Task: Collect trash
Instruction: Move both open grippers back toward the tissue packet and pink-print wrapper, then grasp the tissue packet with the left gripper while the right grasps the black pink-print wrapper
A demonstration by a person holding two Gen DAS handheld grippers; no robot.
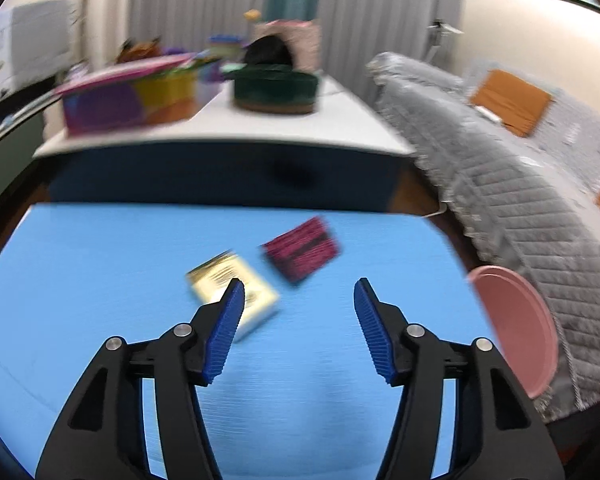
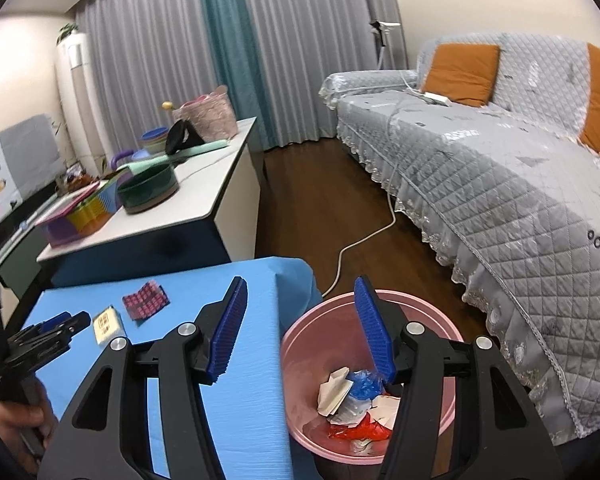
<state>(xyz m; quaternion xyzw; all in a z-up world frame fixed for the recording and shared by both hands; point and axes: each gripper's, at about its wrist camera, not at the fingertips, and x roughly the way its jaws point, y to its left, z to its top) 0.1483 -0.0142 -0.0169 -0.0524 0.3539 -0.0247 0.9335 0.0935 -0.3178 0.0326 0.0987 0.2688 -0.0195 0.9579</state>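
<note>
Between the left tongs [image 1: 299, 284] nothing is gripped — they gape above the blue desk [image 1: 100, 280], near the cream box [image 1: 236, 292] and pink-black packet [image 1: 300, 254]. Right tongs [image 2: 300, 284] hang released over the pink bin [image 2: 300, 340] of trash. A rushed, off-centre close could shove the box away — I judge.

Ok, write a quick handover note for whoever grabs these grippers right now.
Left gripper: open, nothing held, over the blue table near the cream box.
Right gripper: open, nothing held, above the pink bin.
Done: several wrappers and papers already lie in the bin.
Left: the cream box and the pink-black packet still on the table.
</note>
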